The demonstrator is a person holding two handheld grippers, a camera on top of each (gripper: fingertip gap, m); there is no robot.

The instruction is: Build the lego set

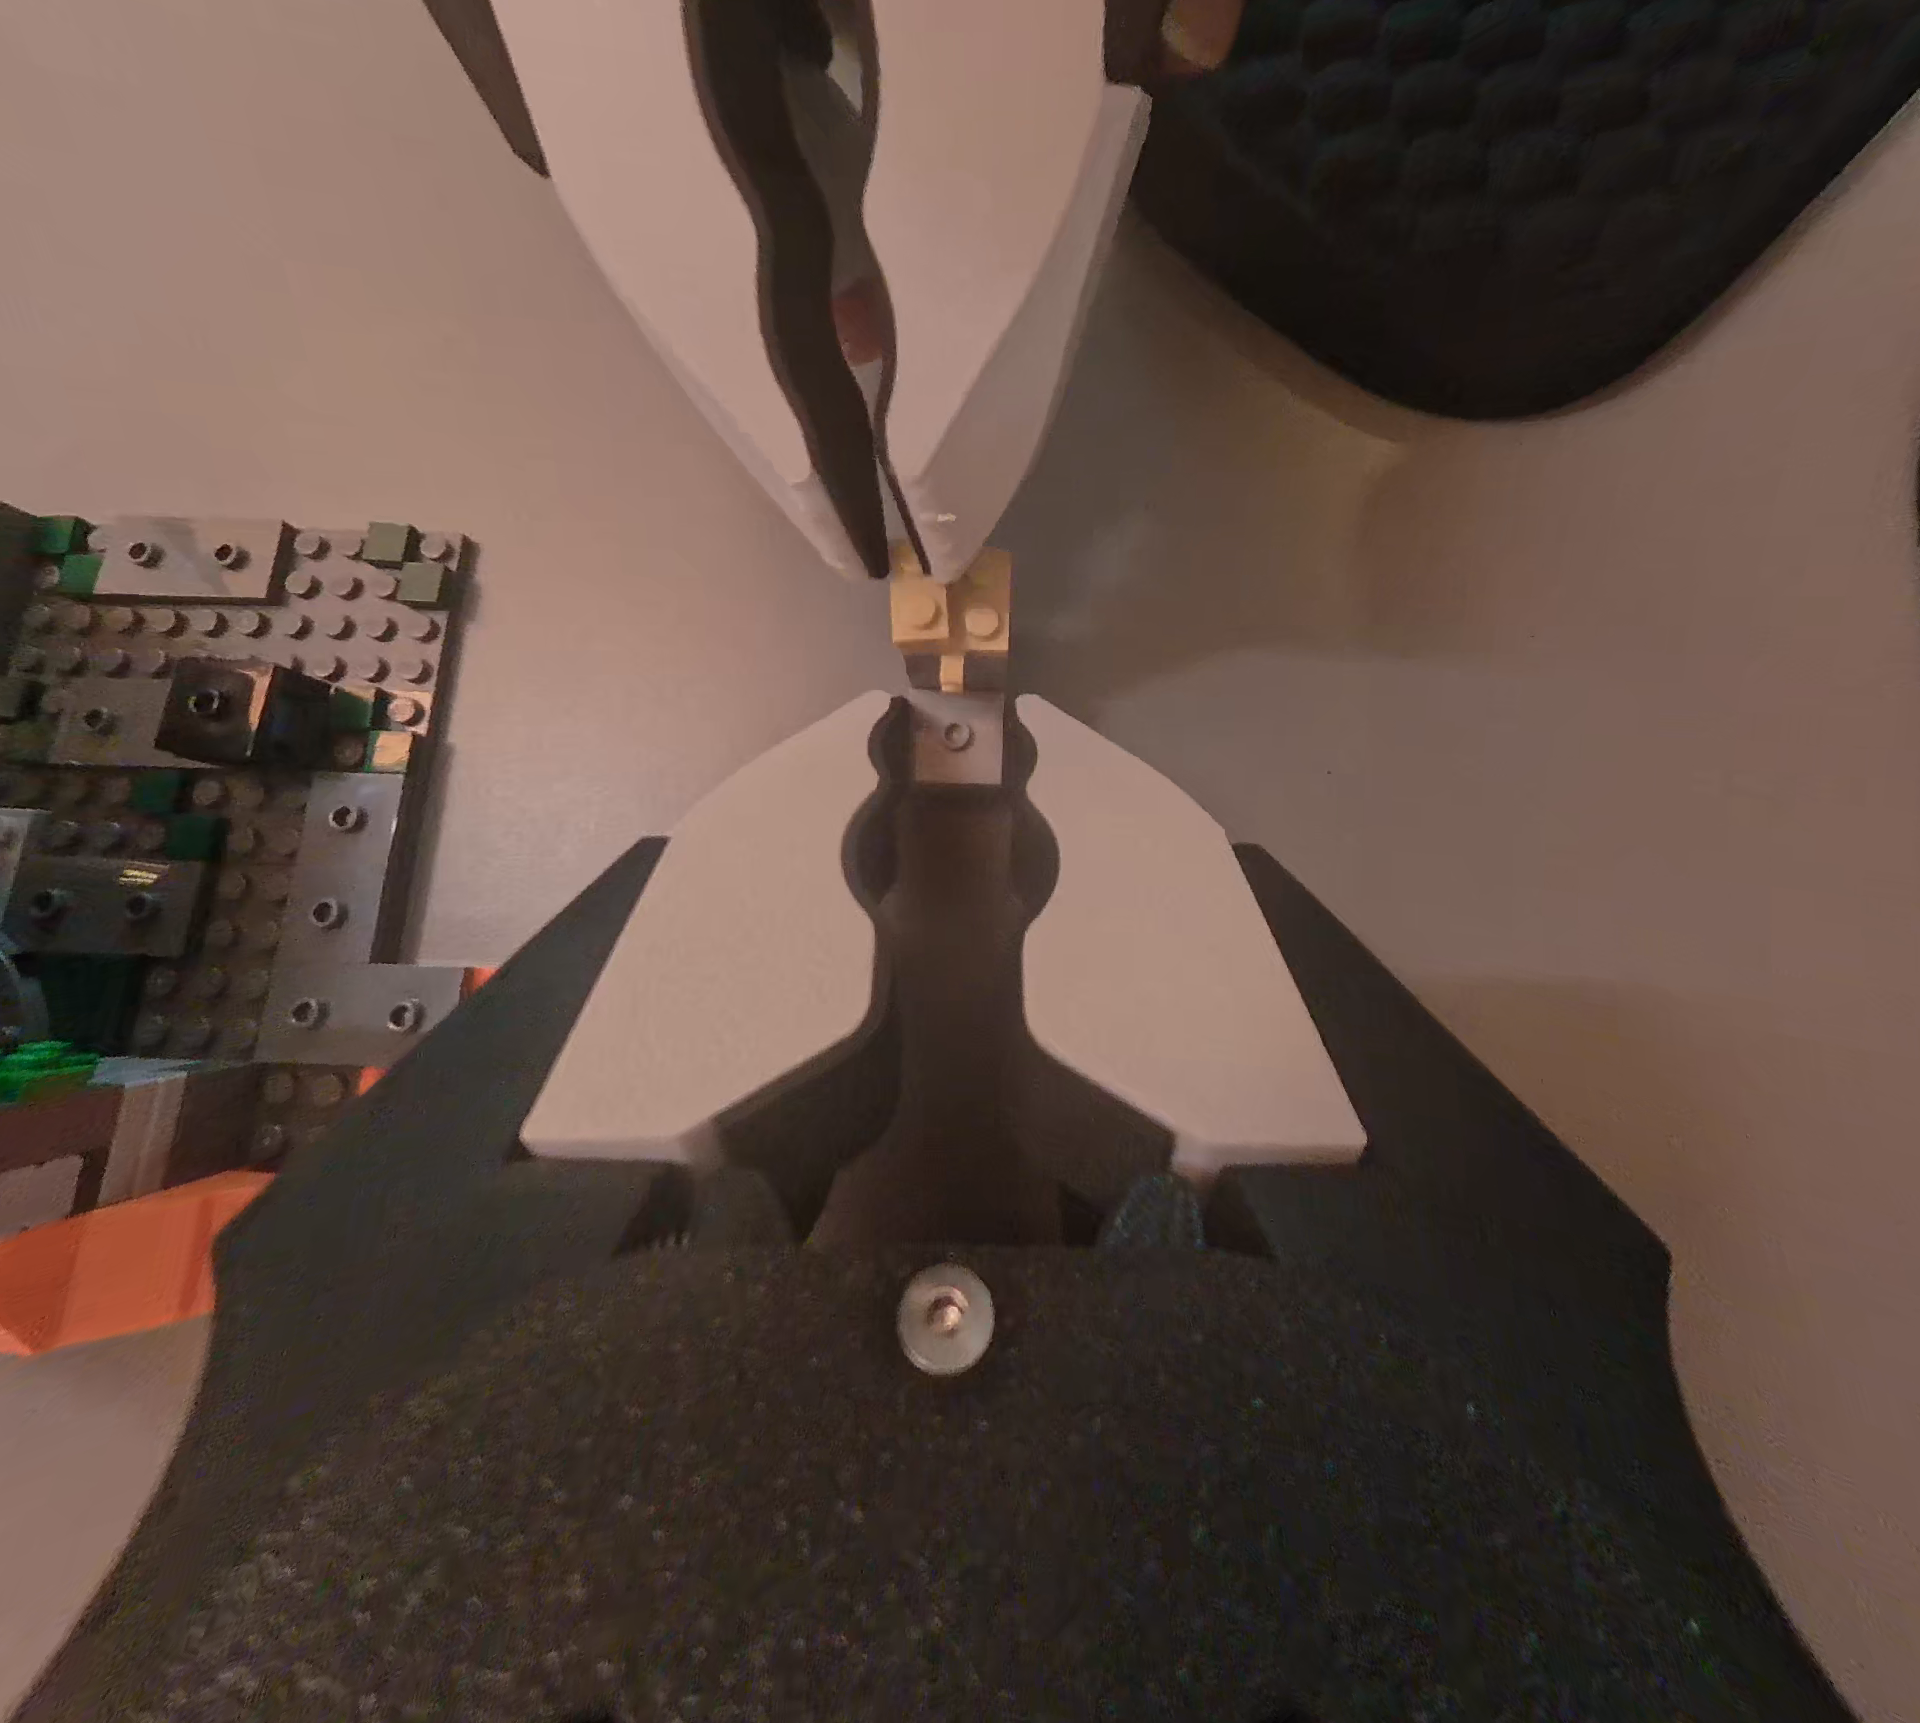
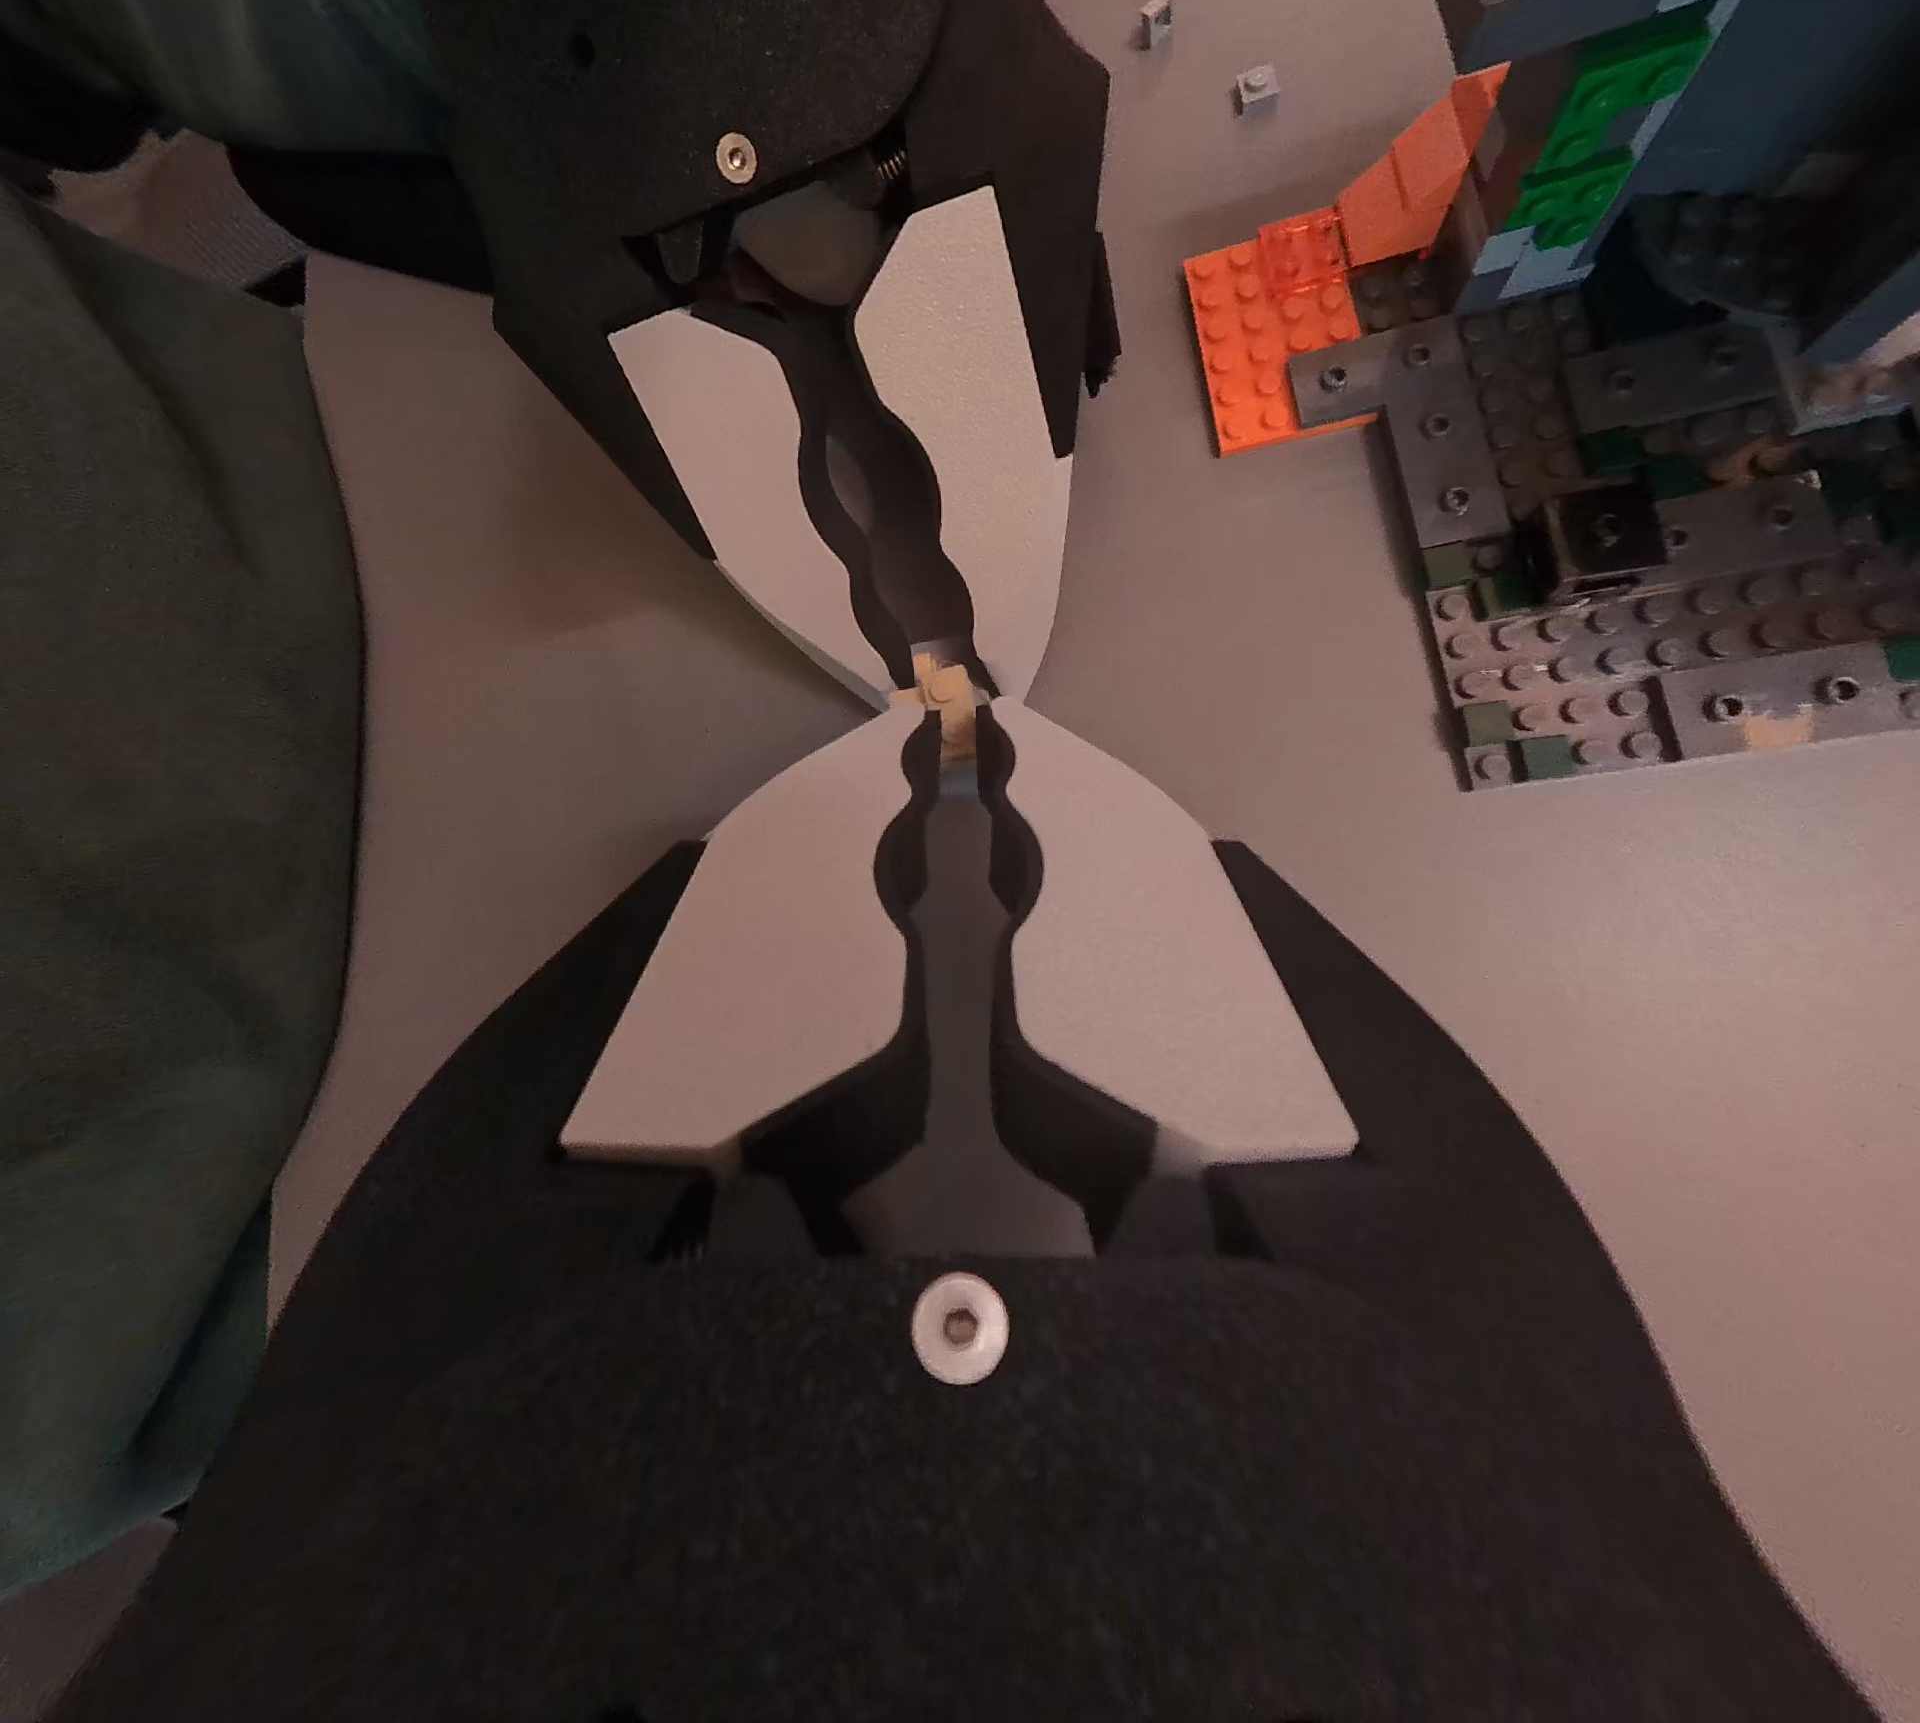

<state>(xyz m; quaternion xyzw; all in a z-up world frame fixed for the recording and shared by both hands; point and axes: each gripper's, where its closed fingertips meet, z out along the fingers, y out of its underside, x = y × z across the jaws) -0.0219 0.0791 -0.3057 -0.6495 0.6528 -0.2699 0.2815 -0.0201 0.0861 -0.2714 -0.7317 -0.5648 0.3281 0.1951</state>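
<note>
My left gripper is shut on a small grey brick with one stud. This brick is joined to tan bricks just beyond my fingertips. The right gripper reaches in from the top of the left wrist view and pinches the far edge of the tan bricks. In the right wrist view my right gripper is shut on a tan brick. The left gripper meets it tip to tip from above. Both hold the little tan and grey assembly above the pale table.
A brick model on a dark grey studded base stands at the left, with an orange piece by it. It also shows in the right wrist view, with an orange plate and loose small pieces. A black honeycomb pad is far right. A person's dark clothing is at the left. Left and right tips are no more than a few centimetres apart.
</note>
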